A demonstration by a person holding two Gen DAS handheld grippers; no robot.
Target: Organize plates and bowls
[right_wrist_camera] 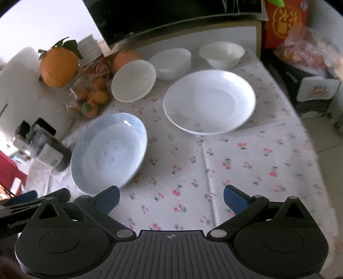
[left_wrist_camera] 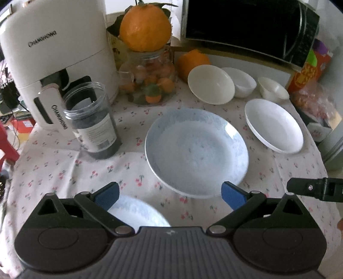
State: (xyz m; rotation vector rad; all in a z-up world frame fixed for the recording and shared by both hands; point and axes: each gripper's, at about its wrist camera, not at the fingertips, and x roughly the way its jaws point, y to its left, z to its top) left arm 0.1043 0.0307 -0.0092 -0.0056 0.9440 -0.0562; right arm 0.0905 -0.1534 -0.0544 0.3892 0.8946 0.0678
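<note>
A pale blue plate [left_wrist_camera: 196, 150] lies in the middle of the table; it also shows in the right wrist view [right_wrist_camera: 109, 152]. A second pale blue plate [left_wrist_camera: 137, 213] lies under my left gripper's left finger. A white plate [left_wrist_camera: 273, 127] lies to the right, also in the right wrist view [right_wrist_camera: 209, 100]. Three white bowls [left_wrist_camera: 211, 83] [left_wrist_camera: 242, 81] [left_wrist_camera: 272, 89] stand behind, the first tilted. My left gripper [left_wrist_camera: 170, 194] is open and empty at the blue plate's near rim. My right gripper [right_wrist_camera: 170, 197] is open and empty above the tablecloth.
A white air fryer [left_wrist_camera: 49, 60], a dark jar [left_wrist_camera: 94, 120] and a glass jar of small oranges [left_wrist_camera: 150, 83] with a big orange [left_wrist_camera: 144, 28] on top stand at the left and back. A black microwave [left_wrist_camera: 250, 25] is behind. Red packages [right_wrist_camera: 285, 19] sit at the right.
</note>
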